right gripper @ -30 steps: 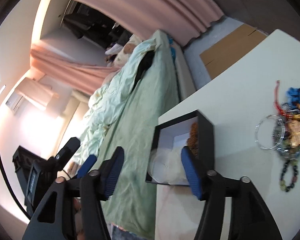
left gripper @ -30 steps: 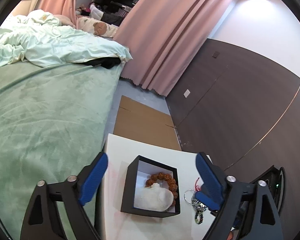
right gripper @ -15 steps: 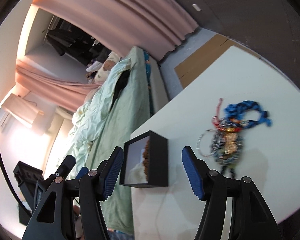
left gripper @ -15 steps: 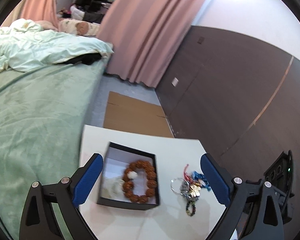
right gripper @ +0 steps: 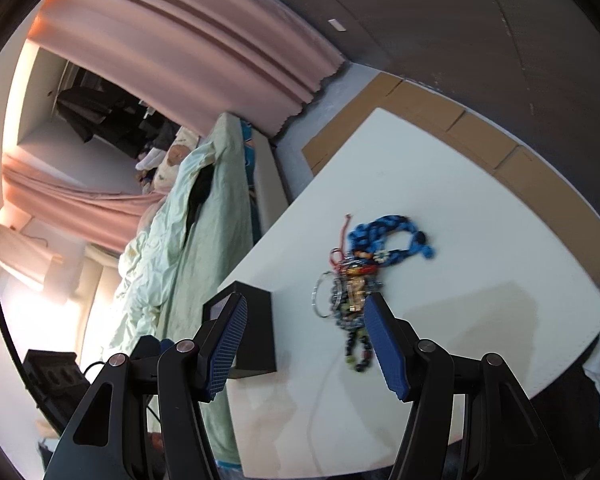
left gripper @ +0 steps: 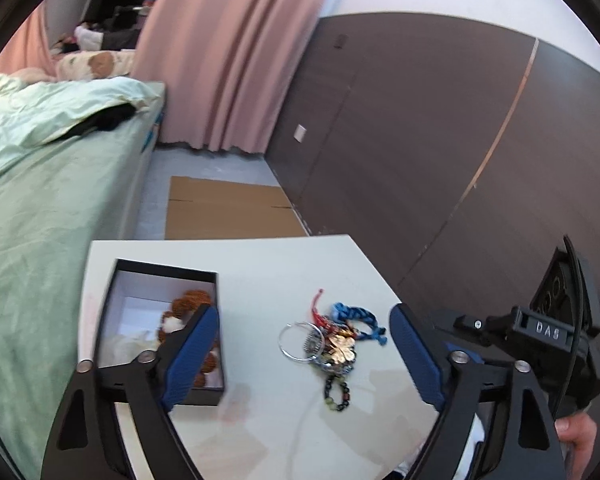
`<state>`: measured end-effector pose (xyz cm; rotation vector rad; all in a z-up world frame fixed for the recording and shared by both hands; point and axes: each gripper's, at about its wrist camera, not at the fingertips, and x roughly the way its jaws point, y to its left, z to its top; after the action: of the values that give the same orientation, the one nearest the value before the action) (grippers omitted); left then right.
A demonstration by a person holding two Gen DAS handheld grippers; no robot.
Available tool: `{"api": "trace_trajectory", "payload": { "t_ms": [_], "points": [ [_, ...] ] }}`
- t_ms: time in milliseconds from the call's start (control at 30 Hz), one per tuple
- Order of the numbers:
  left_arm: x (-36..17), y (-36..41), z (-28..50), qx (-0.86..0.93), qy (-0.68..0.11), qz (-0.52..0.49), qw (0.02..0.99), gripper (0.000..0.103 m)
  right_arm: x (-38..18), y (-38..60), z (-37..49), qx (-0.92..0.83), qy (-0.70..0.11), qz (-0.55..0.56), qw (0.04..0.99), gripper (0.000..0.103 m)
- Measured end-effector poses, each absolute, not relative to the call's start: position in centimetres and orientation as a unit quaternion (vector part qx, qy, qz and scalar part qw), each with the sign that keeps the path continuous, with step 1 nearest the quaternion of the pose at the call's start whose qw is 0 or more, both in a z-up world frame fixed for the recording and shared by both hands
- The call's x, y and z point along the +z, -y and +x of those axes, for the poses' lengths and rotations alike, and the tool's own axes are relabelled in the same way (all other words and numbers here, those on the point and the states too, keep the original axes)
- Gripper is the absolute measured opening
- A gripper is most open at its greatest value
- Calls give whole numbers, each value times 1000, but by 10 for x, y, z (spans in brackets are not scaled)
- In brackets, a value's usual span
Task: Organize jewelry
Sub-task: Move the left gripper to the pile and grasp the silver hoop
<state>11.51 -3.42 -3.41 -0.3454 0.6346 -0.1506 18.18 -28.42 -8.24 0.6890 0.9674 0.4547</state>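
We hold both tools [left gripper: 304,344] [right gripper: 302,342] released | tangled heap of beaded bracelets [right gripper: 354,280] dead ahead of right tool, long axis along its reach; right nearer.

On the counter [left gripper: 260,280] the open box [left gripper: 164,272] sits at nine o'clock, a beaded bracelet [left gripper: 188,300] inside it. The jewelry pile [left gripper: 332,344] lies apart at three o'clock of the box. A bed [left gripper: 40,200] runs along the counter's nine o'clock side; cardboard [left gripper: 228,208] lies on the floor at twelve.
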Motion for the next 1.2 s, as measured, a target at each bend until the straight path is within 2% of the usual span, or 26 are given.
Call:
{"api": "trace_trajectory", "payload": {
  "t_ms": [267, 433, 700, 1200],
  "points": [
    [-52, 64, 125, -100, -342, -122, 926, 56, -91, 305, 188, 190, -462, 340, 797, 62],
    [-65, 76, 134, -105, -361, -99, 921, 55, -93, 308, 193, 186, -468, 343, 793, 62],
    [-91, 96, 156, -112, -396, -69, 909, 33, -112, 311, 204, 180, -496, 371, 764, 62],
    [-126, 103, 198, -92, -432, -65, 895, 32, -124, 308, 227, 180, -515, 377, 748, 62]
  ]
}}
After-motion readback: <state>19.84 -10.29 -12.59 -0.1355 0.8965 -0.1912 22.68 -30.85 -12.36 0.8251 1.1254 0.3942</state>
